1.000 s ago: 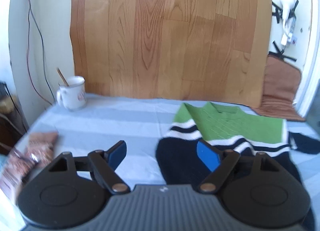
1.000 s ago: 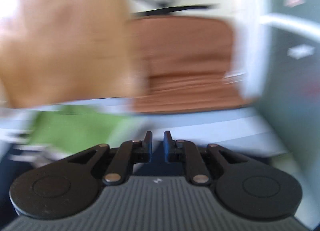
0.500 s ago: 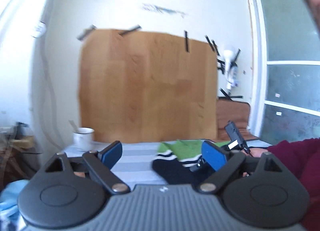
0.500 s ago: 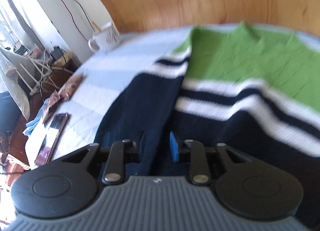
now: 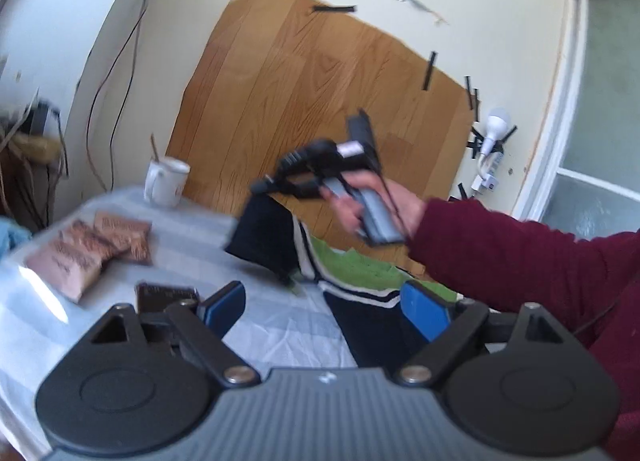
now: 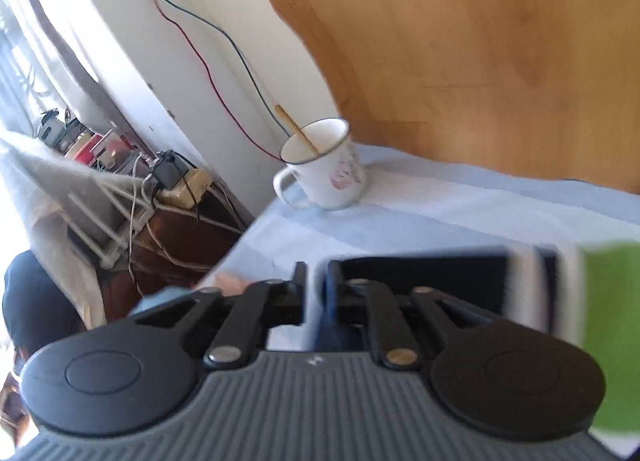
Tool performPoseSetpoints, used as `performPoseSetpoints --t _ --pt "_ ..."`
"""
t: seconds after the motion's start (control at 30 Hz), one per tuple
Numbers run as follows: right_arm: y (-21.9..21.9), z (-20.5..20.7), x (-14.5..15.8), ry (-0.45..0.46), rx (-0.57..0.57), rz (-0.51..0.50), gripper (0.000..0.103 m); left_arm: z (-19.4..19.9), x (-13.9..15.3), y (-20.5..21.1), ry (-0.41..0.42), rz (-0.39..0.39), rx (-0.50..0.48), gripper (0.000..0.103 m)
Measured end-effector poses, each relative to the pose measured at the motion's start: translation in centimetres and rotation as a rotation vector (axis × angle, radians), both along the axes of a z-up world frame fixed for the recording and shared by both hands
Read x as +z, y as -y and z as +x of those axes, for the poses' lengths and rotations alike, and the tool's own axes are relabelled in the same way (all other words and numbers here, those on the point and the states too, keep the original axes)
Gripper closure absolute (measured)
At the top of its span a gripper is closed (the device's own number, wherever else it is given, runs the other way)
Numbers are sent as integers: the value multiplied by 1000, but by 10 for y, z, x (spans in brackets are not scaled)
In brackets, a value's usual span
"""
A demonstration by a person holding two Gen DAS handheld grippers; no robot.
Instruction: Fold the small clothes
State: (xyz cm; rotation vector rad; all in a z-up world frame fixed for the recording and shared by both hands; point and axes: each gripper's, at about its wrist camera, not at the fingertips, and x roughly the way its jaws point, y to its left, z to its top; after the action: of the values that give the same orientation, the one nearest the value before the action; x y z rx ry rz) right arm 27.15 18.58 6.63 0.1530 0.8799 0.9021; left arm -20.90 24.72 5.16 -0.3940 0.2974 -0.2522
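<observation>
Striped tablecloth [image 5: 192, 237]; right tongs [image 6: 316, 285] pinch lifted sweater [image 5: 272, 241], left tongs [image 5: 324, 301] apart

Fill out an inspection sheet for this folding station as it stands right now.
Surface: table under a pale blue striped cloth, wrinkled near the middle.
Job's things: navy, white and green sweater; its navy sleeve is lifted off the cloth.
Clutter: white mug with a wooden stick in it; brown snack packets; a dark phone.
Grippers: left gripper open, empty, above the cloth; right gripper shut on the sleeve, held by a hand in a maroon cuff.
Cables: red and blue wires down the wall; more cords in the side heap.
Surroundings: wood-grain sheet taped to the wall; a taped-up bulb; frosted door at right.
</observation>
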Motion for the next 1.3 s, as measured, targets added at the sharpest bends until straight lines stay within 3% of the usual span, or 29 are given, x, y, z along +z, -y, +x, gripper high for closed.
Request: performPoseSetpoints --t 0.03,0.1,0.17,0.3,0.53,0.73,0.9,1.0,1.1,1.17,1.2,1.23,1.27,1.3 --pt "-13 8 -6 -13 -7 -45 64 5 -5 -1 -20 -24 2 16" --pt "-16 9 -10 6 -40 -99 64 15 -15 0 -47 -59 -1 16" --pt "2 5 -5 28 -17 -82 66 23 -24 5 -61 -87 -28 16" --pt "71 -13 12 81 -92 -97 66 47 -39 20 -109 -127 -112 19" --pt "280 -101 24 157 -287 -26 65 85 -60 49 -231 -162 -242 33" --pt "434 -220 10 181 -540 3 64 93 -60 88 -273 -87 -296 33" --pt "457 -296 -43 96 -591 2 64 98 -70 115 -390 -25 -278 34" --pt "446 -314 -79 36 -569 32 64 94 -74 122 -447 -6 -269 36" --pt "429 -315 -105 -7 -528 72 57 91 -76 135 -478 27 -251 38" --pt "411 -311 -116 -4 -487 54 57 88 -75 144 -473 68 -234 49" --pt "403 -312 -117 22 -471 53 67 87 -75 148 -471 88 -216 62" --pt "393 -312 -117 59 -459 7 83 86 -75 151 -471 108 -194 82" --pt "390 -314 -115 87 -444 -51 92 87 -76 152 -481 118 -178 92" --pt "391 -314 -110 100 -439 -59 92 87 -76 151 -489 105 -171 93"
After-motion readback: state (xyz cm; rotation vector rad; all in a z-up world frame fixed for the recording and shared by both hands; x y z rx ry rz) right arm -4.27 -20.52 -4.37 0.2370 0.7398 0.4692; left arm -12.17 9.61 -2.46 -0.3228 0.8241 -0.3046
